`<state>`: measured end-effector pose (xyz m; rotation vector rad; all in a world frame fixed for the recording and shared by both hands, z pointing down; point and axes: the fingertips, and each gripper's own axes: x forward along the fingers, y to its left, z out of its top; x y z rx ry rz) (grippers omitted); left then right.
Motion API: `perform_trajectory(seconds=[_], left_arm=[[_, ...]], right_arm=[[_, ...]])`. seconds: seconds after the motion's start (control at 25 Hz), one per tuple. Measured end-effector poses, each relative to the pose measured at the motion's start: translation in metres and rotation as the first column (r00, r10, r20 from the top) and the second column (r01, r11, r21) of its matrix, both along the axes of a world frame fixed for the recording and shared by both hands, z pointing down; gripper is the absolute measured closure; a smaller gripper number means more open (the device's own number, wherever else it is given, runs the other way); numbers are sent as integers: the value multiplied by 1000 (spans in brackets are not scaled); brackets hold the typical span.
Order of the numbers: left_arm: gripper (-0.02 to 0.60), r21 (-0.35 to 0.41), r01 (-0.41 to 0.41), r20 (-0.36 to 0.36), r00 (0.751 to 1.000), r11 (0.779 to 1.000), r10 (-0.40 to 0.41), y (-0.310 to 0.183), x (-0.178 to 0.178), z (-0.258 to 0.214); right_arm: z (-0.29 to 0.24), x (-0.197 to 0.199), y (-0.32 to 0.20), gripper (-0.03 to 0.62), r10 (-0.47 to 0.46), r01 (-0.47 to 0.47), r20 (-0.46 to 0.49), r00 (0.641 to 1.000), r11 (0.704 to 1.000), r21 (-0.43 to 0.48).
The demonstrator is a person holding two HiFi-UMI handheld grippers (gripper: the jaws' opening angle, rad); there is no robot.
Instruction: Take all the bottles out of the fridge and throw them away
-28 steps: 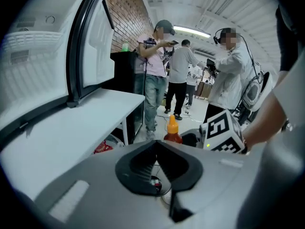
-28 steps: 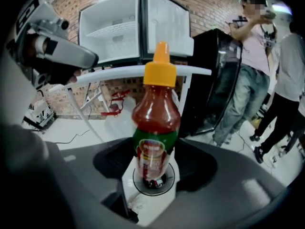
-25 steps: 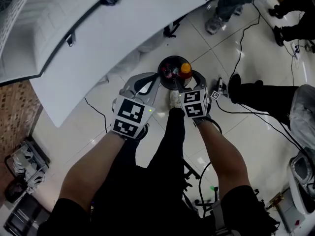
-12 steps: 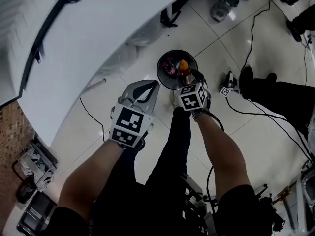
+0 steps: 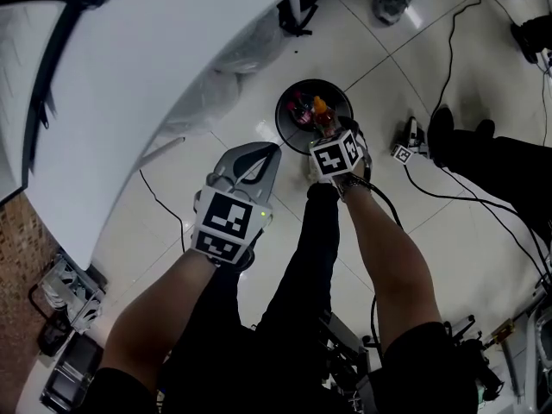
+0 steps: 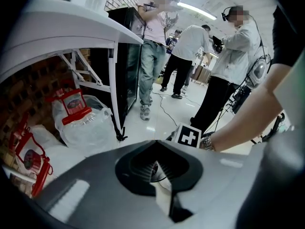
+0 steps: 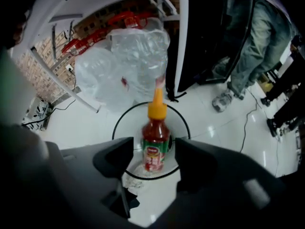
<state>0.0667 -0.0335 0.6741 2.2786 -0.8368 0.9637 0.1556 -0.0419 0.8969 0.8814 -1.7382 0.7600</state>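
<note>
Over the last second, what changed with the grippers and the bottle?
The right gripper came down toward the bin with the bottle clamped in it, and the bottle now hangs just above the bin's opening. The left gripper sank too, shut and empty. The bin did not move, and nothing was let go.
</note>
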Motion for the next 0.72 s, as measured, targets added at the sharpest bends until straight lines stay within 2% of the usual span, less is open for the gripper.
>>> perform_trajectory(seconds=[0.32, 0.48, 0.72], left_arm=[[578, 16, 29, -16, 999, 999, -28, 0, -1, -21], [578, 16, 46, -19, 999, 999, -46, 11, -8, -47], [578, 59, 116, -43, 993, 991, -114, 15, -19, -91]], right_arm=[[-32, 8, 0, 318, 12, -12, 13, 1000, 1000, 26], [-66, 2, 14, 318, 6, -7, 36, 999, 1000, 26], [-127, 0, 16, 318, -38, 34, 50, 998, 997, 68]])
